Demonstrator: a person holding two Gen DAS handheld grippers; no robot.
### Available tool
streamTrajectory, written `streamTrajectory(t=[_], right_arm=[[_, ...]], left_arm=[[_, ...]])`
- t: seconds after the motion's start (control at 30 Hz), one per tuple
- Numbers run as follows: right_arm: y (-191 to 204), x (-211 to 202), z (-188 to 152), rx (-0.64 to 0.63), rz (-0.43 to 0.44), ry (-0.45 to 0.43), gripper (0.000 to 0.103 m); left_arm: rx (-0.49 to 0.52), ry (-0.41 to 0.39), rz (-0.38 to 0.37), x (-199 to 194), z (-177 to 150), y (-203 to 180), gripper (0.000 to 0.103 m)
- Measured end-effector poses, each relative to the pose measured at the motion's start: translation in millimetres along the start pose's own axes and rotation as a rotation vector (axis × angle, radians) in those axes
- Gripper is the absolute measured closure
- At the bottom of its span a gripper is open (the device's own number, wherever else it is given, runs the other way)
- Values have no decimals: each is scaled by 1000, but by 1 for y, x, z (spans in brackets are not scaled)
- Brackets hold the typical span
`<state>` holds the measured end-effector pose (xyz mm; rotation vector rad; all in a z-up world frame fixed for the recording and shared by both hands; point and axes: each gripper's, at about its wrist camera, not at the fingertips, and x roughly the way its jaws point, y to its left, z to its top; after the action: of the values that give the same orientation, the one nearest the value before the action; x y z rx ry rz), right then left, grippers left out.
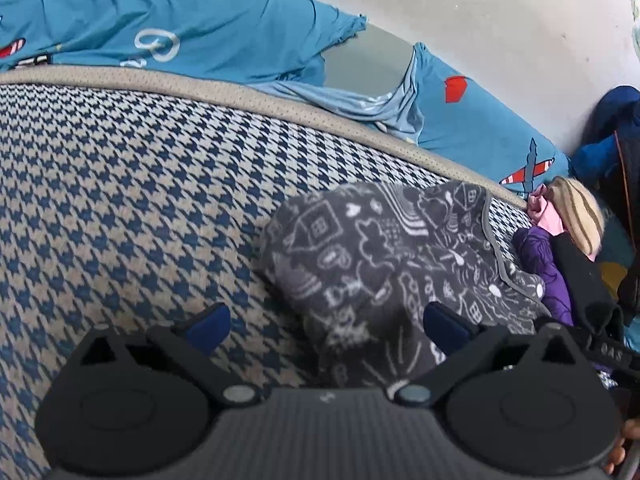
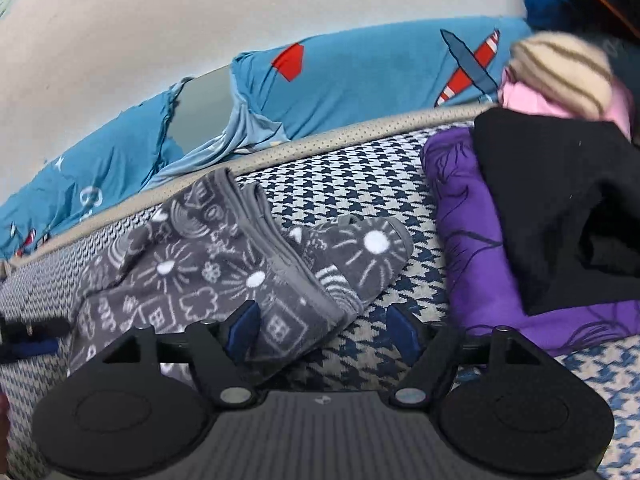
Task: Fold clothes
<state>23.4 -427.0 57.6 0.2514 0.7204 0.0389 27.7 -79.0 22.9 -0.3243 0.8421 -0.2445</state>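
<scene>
A blue-and-beige houndstooth mattress (image 1: 120,184) with a beige mesh border (image 1: 248,98) fills the near ground. Beyond its far edge lies a rumpled blue sheet (image 2: 360,76) printed with red-striped planes, against a plain pale wall (image 1: 480,12).

The left hand-held gripper (image 1: 327,325) is built from a ribbed grey body, two rounded black plastic housings with raised discs, black linkage arms pinned by silver screws, and blue fingertip pads (image 1: 210,325). The same build is seen on the right hand-held gripper (image 2: 324,330).
</scene>
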Motion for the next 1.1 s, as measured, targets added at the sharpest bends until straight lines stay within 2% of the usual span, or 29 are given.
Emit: streamTrajectory(t=[0.27,0.43,0.63,0.77,0.83,0.97,1.03,1.1], right_arm=[[-9,30,7,75,30,28,32],[-11,43,7,96,44,36,29],[-15,54,4,173,72,38,27],[-11,57,2,168,67,24,30],[-9,58,1,156,63,16,34],[-6,56,1,143,62,-1,46],[-2,54,0,122,64,-16,58],[4,50,1,100,61,-32,63]], left_arm=[[6,15,-56,14,-1,-9,0],[8,40,-62,29,-4,-15,0],[-54,71,-102,48,-7,-13,0],[-85,73,-118,57,-8,-11,1],[-85,72,-131,58,-7,-12,11],[-103,65,-133,57,-4,-12,23],[-107,58,-131,54,-3,-13,35],[-103,52,-128,50,0,-13,42]])
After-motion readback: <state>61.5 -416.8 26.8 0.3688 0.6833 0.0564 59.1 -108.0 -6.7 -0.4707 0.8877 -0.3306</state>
